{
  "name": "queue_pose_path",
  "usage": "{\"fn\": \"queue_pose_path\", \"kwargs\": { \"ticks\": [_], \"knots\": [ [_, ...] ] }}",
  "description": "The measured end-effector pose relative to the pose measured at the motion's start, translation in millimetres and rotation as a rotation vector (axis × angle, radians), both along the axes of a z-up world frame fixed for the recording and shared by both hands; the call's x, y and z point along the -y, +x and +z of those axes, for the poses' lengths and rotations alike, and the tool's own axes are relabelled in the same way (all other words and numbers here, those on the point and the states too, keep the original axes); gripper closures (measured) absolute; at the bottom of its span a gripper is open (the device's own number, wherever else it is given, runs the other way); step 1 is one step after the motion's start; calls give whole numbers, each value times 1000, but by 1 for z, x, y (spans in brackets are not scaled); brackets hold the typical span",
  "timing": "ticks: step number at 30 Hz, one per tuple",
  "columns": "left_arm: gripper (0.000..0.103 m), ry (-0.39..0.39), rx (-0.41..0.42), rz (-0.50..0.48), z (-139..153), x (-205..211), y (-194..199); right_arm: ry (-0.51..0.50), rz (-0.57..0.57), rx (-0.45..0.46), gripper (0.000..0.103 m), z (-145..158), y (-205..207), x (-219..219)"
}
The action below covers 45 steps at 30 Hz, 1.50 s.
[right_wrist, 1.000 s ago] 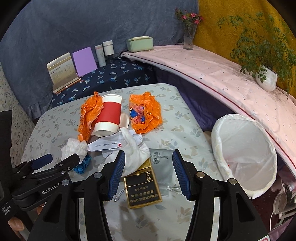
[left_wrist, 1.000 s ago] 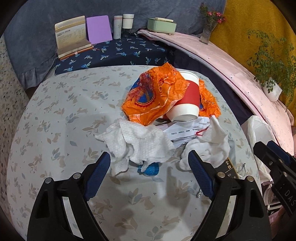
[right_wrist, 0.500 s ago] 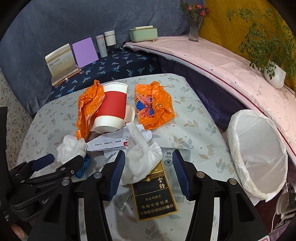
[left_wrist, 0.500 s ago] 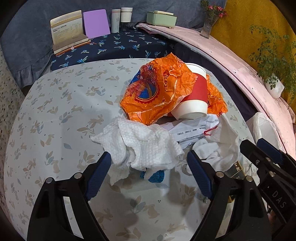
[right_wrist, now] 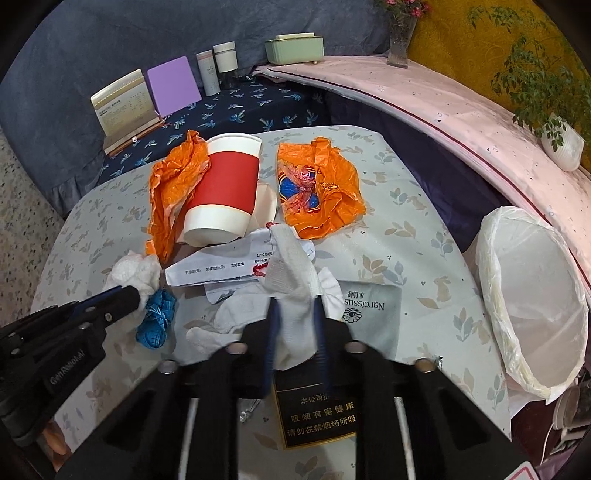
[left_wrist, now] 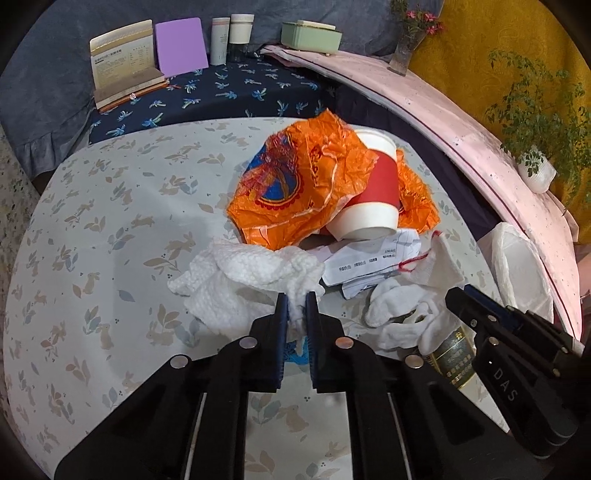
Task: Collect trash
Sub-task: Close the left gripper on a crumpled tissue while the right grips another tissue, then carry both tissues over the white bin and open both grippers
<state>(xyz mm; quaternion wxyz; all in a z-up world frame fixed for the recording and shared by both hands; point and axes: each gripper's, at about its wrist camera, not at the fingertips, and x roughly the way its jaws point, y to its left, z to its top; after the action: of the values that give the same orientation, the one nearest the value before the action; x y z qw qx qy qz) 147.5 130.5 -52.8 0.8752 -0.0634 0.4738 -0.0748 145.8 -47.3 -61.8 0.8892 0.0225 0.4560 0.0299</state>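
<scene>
A crumpled white paper towel (left_wrist: 243, 280) lies on the leaf-print tablecloth (left_wrist: 110, 258). My left gripper (left_wrist: 295, 306) is closing, and its pads pinch the towel's edge. To its right lies a white cloth (right_wrist: 291, 266), also pinched as my right gripper (right_wrist: 296, 314) closes on it. Behind them lie a red-and-white paper cup (right_wrist: 221, 192) on its side, orange wrappers (left_wrist: 295, 192) (right_wrist: 321, 192), printed receipts (right_wrist: 221, 266) and a blue scrap (right_wrist: 155, 317). A black-and-gold cigarette box (right_wrist: 317, 413) sits under the right gripper.
A bin with a white liner (right_wrist: 532, 295) stands off the table's right edge. A grey pouch (right_wrist: 369, 314) lies beside the cloth. Books, bottles and a green box (left_wrist: 310, 35) line the dark bench behind. A pink-covered ledge (right_wrist: 443, 110) carries a potted plant (right_wrist: 561, 140).
Both grippers went from wide open to nearly shut, the left onto the paper towel and the right onto the white cloth. The right gripper also dropped closer to the table.
</scene>
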Motion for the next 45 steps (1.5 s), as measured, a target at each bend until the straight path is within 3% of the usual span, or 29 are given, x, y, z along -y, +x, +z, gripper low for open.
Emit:
{"fn": "queue_pose_path", "kwargs": {
  "ticks": [11, 24, 30, 40, 45],
  "knots": [
    [94, -36, 103, -11, 50, 8, -17, 21, -21, 146, 99, 56, -23, 21],
    [94, -87, 177, -135, 95, 70, -31, 28, -128, 288, 99, 115, -55, 82],
    [94, -79, 188, -206, 104, 115, -36, 26, -202, 318, 99, 124, -69, 124],
    [94, -151, 163, -369, 111, 194, -41, 13, -311, 325, 99, 124, -88, 190],
    [94, -147, 155, -424, 109, 230, -42, 13, -364, 322, 99, 120, -97, 221]
  ]
}}
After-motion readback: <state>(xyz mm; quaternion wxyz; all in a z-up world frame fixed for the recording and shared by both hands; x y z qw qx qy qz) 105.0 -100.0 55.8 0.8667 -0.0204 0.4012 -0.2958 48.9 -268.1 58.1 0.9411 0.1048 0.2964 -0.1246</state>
